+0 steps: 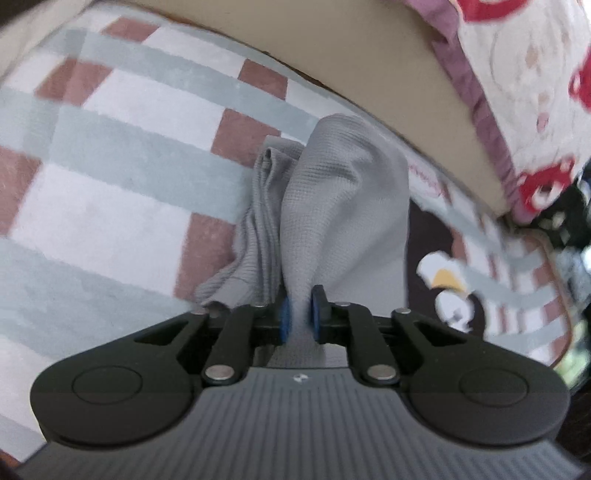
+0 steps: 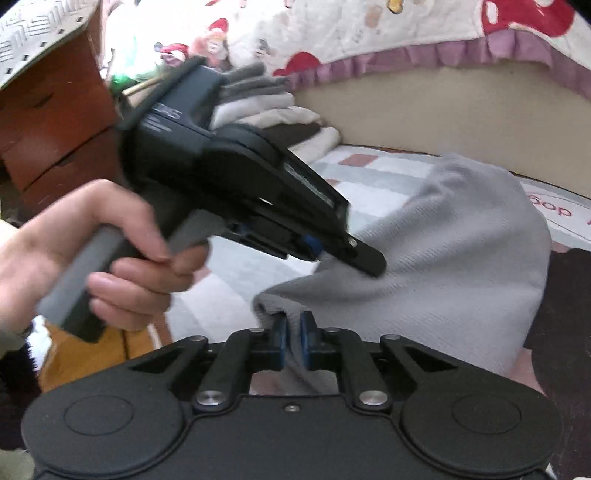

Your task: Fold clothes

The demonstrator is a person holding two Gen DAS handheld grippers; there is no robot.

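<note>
No basket, box or tray holding clothes shows in either view; the nearest thing to a store is a stack of folded clothes [image 2: 273,107], grey, white and dark layers, piled on the checked mat [image 1: 110,177] against the beige bed base [image 2: 443,107], beside a wooden drawer unit [image 2: 55,122]. A floral bedcover [image 2: 369,33] with a purple frill hangs over the bed base above. The grey garment [image 1: 343,192] is lifted off the mat and hangs between the two tools. In the left wrist view the left gripper [image 1: 301,317] has its jaws clamped on a pinch of the grey cloth, which rises out of the blue pads [image 1: 284,317] in a narrow fold and widens above, with a bunched ribbed part drooping to the left of it. In the right wrist view the right gripper [image 2: 291,339] has its jaws closed on a rolled edge of the same garment, the fabric spreading away to the right in a broad sheet over the mat. The person's left hand [image 2: 110,251] grips the handle of the left tool, whose tip meets the cloth just above and beyond the right jaws. Both views are motion-blurred.
</note>
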